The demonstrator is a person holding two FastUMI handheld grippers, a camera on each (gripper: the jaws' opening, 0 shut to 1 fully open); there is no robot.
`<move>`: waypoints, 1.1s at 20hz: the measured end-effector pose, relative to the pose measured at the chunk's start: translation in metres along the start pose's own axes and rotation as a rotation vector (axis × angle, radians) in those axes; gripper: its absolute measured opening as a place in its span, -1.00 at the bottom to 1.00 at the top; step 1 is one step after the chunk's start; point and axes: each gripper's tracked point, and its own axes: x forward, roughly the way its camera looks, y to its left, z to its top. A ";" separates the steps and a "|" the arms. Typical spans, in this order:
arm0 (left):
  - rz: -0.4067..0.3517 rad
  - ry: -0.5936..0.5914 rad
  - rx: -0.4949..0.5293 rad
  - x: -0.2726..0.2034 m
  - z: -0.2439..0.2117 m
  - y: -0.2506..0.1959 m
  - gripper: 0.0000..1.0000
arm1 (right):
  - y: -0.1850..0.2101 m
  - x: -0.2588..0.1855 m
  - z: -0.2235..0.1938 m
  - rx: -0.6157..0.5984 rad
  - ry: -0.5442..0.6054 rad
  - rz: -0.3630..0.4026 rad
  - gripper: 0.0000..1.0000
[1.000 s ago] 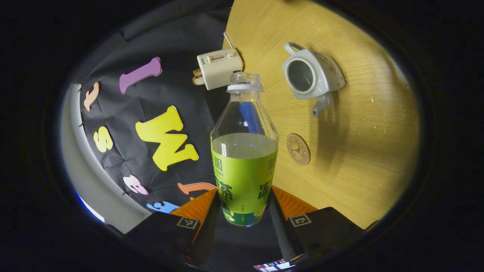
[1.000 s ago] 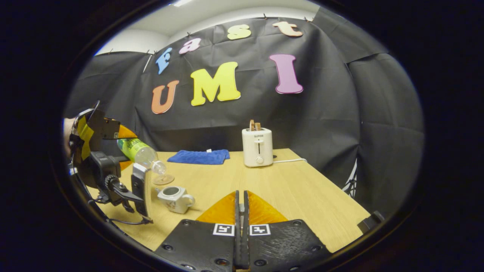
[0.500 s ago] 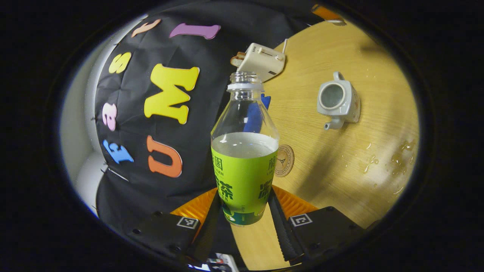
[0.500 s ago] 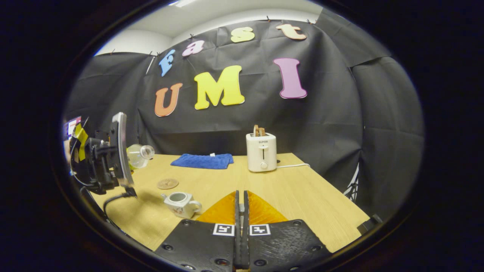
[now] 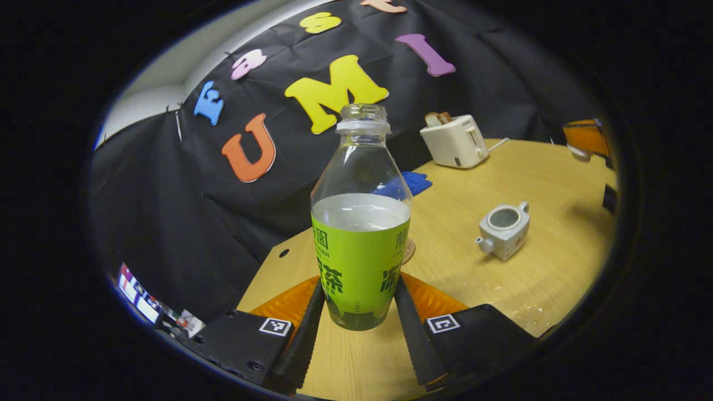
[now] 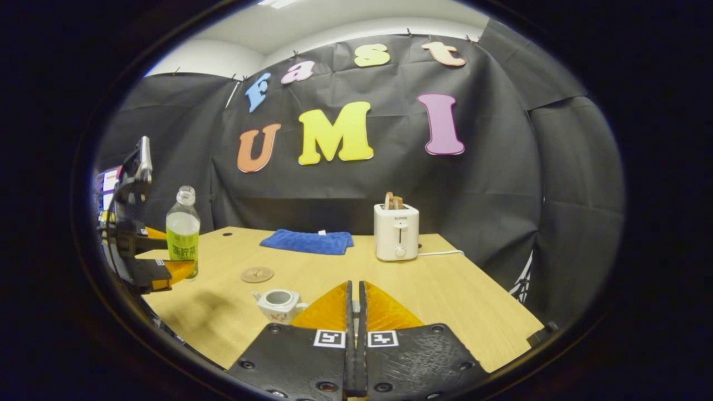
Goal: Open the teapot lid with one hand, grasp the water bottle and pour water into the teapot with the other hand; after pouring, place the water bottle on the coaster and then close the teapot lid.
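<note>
My left claw (image 5: 359,312) is clamped on the water bottle (image 5: 360,223), both fingers pressing its lower sides. Bottle upright, cap off, roughly half full, green label facing me. In the right gripper view the same bottle (image 6: 182,231) sits at 9 o'clock, held upright over the table's near-left edge by the left claw (image 6: 161,259).

Left gripper view, left to right: bottle dead centre, coaster (image 5: 408,252) just behind it at its right edge, mostly hidden. Blue cloth (image 5: 409,184) at about 1 o'clock behind the bottle shoulder. Toaster (image 5: 455,142) at 1 o'clock, farther back. Teapot (image 5: 504,228) at 3 o'clock, lid off, opening bare, spout pointing toward the bottle. It's well apart from the bottle.

Right gripper view, left to right: coaster (image 6: 257,274) at 8 o'clock, bare, between bottle and teapot (image 6: 280,303). Teapot stands just left of my right claw (image 6: 355,312), at 7 o'clock. Cloth (image 6: 307,241) and toaster (image 6: 396,231) are farther back on the table (image 6: 445,289).

Right claw: fingers pressed together. I can't tell whether anything is pinched between them.
</note>
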 end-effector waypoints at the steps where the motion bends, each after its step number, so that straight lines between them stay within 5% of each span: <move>1: -0.006 -0.027 -0.048 0.000 0.007 -0.001 0.46 | 0.003 -0.001 0.002 -0.004 -0.003 0.003 -1.00; 5: -0.009 -0.164 -0.226 0.010 0.035 0.005 0.46 | 0.011 0.001 0.002 -0.010 -0.005 0.013 -1.00; 9: -0.075 -0.170 -0.323 0.037 0.041 -0.002 0.46 | 0.010 0.004 -0.005 -0.006 0.007 0.012 -1.00; 22: -0.159 -0.074 -0.427 0.155 0.031 -0.010 0.52 | -0.005 0.038 -0.036 0.011 0.079 -0.020 -1.00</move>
